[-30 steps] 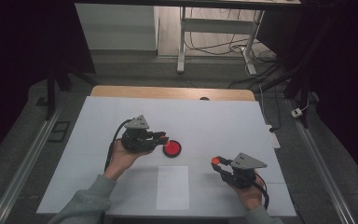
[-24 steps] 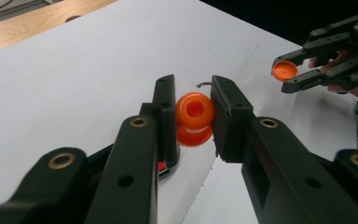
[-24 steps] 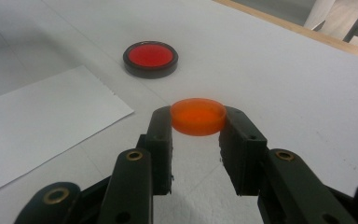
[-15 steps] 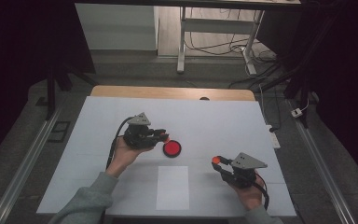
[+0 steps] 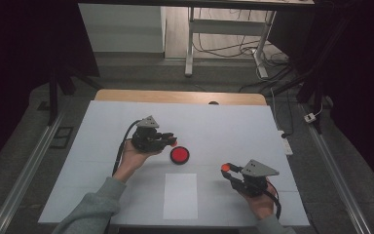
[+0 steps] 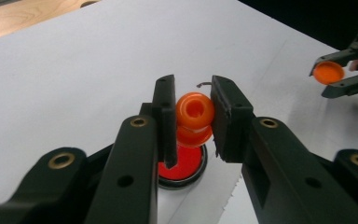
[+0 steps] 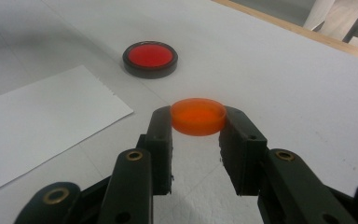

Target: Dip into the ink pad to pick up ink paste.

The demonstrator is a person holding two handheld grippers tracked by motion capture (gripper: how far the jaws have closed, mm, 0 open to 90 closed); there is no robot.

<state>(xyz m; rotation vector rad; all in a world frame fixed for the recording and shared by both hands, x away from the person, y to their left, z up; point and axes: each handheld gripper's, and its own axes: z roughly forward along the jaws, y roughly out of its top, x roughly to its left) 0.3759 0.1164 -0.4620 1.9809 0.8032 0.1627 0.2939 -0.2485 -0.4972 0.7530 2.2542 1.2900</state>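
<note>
My left gripper [image 6: 193, 116] is shut on a small orange piece with a round hole in its top [image 6: 194, 111]. It holds the piece just above a red disc with a black rim [image 6: 181, 163] lying on the table. In the high view this left gripper [image 5: 169, 140] sits just up and left of the red disc [image 5: 179, 155]. My right gripper [image 7: 198, 123] is shut on a flat orange cap [image 7: 198, 115], held a little above the table. The high view shows it [image 5: 226, 169] to the right of the disc.
A white paper sheet [image 5: 180, 195] lies near the front edge, between the two hands, on the white table cover [image 5: 233, 126]. A wooden strip [image 5: 175, 96] runs along the far edge. Table legs and cables stand on the floor beyond.
My left gripper has drifted slightly to the right, closer to the red disc, with the orange piece still in it. The right gripper has hardly moved.
</note>
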